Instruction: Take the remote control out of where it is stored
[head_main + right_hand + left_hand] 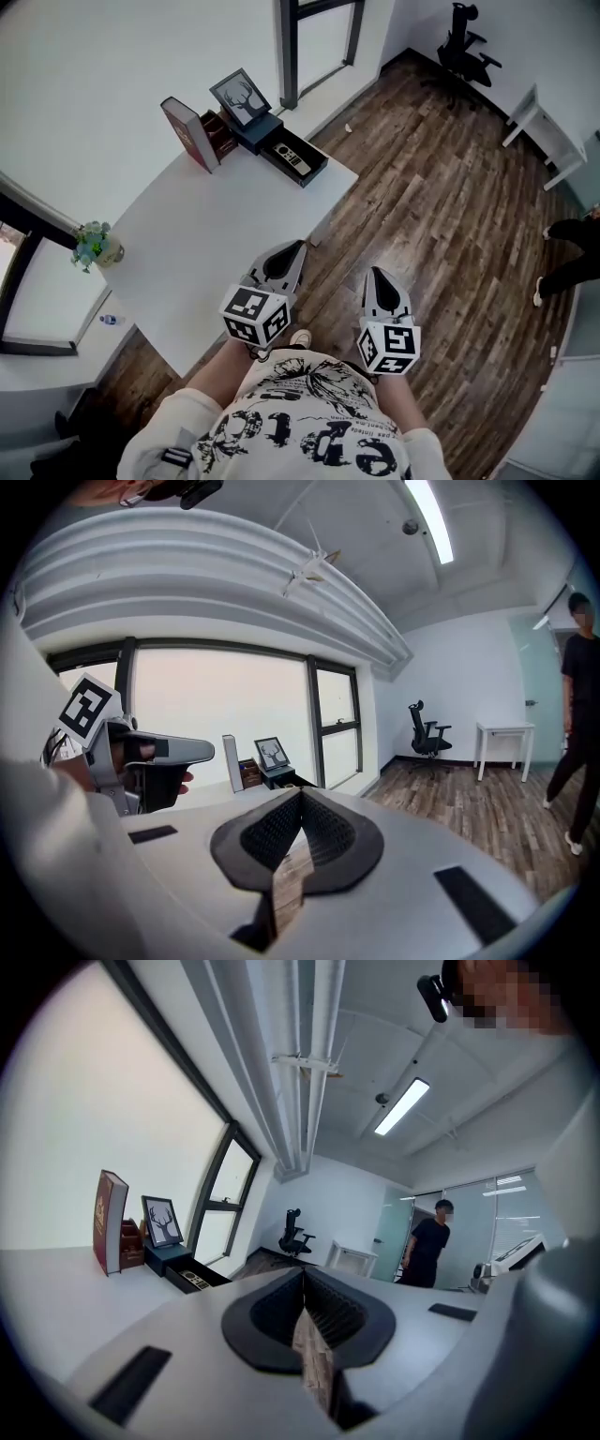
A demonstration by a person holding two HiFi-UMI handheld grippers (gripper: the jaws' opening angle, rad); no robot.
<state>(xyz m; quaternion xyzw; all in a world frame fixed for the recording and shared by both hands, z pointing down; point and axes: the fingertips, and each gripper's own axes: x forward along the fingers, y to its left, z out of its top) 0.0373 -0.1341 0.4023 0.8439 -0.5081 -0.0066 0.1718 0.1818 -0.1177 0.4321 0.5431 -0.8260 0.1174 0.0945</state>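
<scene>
– Office room, wood floor (441, 206), white worktop (216, 234) running from 7 o'clock up to 1 o'clock in the head view. Task status?

– Not started, by my read. The remote control (292, 156) lies flat in an open black drawer (316, 171) at the worktop's far corner, about 12 o'clock from both grippers.

– What's around it?

– The drawer sticks out of a dark box (255, 131) with a picture frame (241, 97) on top. A red book (190, 134) stands at 9 o'clock of the box. Nothing covers the remote.

– So there's no opening step?

– Doesn't look like it, since the drawer is already out. What's left is the approach, opening the jaws, gripping the remote and lifting it clear of the drawer.

– Where are the grippers?

– Both are well apart from the drawer. The left gripper (298, 247) is at the worktop's near edge. The right gripper (376, 274) is over the floor, at 3 o'clock of the left one. Both point toward 12.

– Jaws?

– Left jaws are together with the pads meeting at the tip, nothing between them and touching nothing. The right gripper view shows the same for the right: jaws together and empty. Only floor shows through the slot behind the pads.
</scene>
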